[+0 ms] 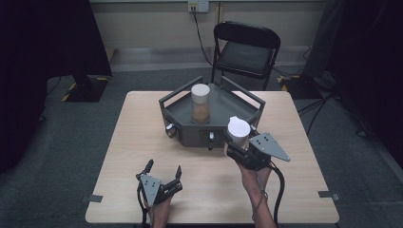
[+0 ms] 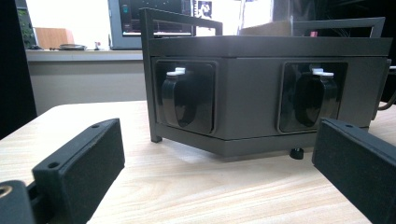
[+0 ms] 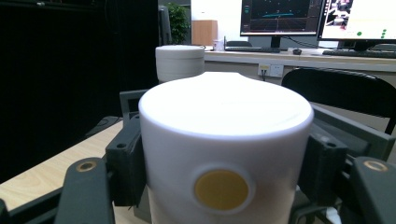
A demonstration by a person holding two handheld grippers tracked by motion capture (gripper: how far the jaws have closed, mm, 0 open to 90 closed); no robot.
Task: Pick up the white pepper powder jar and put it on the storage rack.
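1. The right gripper [image 1: 236,145] clamps a white lidded canister [image 1: 238,133], held upright just beside the dark grey hexagonal tray [image 1: 185,114]'s front wall, above the table [image 1: 142,137].
2. A second canister [image 1: 200,103] already stands inside the tray; setting this one in likely remains.
3. The held canister is smooth and white, with a round yellow dot [image 3: 221,189].
4. The left gripper [image 1: 164,175] rests open.

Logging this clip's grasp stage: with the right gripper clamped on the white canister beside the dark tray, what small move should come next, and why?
Probably carry it over the tray's near rail. The right gripper is shut on the white canister, upright just outside the dark tray, where a second canister stands with bare floor beside it. The left gripper rests open on the table.
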